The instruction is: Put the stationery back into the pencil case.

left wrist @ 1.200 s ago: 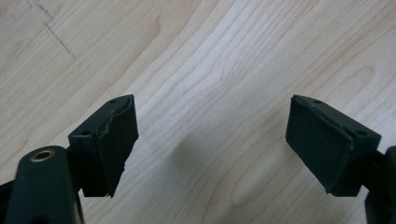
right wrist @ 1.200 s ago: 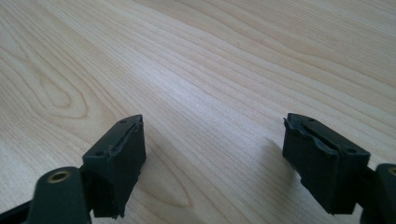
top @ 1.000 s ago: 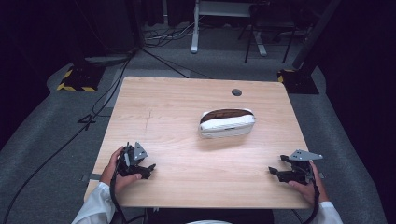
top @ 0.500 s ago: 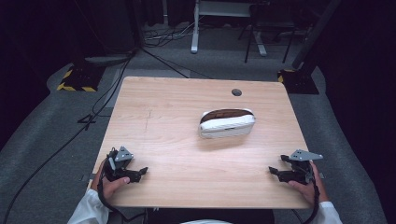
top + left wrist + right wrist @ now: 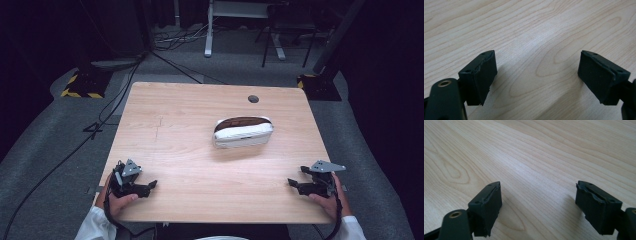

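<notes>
Two tools (image 5: pixel 150 186) (image 5: pixel 292 183) well apart from the, seemingly, white case (image 5: pixel 244 132).

Overhead light brightens the table (image 5: pixel 190 125) while the room around sits dark; soft glare on wood, near fingers (image 5: pixel 480 75) slightly blurred.

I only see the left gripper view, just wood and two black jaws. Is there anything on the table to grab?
Observer: Yes. In the high view a white case with a brown top lies right of the table's middle, apart from both grippers.
Operator: Where's my left hand-held gripper?
Observer: The left hand-held gripper sits at the table's near left corner, jaws pointing right.
Operator: And the other one?
Observer: The right hand-held gripper sits at the near right corner; its own view shows the jaws wide apart with bare wood between.
</notes>
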Tool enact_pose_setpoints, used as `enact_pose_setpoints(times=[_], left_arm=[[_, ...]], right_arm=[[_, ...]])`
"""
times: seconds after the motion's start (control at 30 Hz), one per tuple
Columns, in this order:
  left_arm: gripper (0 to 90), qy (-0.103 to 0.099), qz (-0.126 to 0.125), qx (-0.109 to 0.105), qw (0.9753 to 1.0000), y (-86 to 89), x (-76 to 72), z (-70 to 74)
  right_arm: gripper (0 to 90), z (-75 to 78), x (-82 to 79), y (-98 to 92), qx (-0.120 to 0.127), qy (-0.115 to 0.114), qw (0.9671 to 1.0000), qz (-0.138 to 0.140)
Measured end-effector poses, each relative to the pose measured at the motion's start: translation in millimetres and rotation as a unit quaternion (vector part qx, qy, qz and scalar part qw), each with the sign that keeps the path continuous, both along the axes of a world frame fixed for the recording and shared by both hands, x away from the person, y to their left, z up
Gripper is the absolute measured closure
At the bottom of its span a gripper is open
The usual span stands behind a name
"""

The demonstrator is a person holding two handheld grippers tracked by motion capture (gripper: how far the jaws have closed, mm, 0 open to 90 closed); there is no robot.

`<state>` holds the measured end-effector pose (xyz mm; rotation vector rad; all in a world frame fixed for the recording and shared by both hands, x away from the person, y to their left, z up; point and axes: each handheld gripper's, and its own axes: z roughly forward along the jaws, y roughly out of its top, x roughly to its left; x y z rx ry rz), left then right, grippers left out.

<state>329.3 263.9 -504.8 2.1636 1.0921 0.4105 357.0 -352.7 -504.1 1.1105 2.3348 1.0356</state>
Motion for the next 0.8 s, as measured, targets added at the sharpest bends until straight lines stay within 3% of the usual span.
enact_pose_setpoints(times=[0.8], left_arm=[[14.7,-0.002,0.004,-0.001,1.0,-1.7,2.9,-0.4]], right_arm=[[21.6,0.1,-0.3,-0.3,0.0,0.001,1.0,-0.001]])
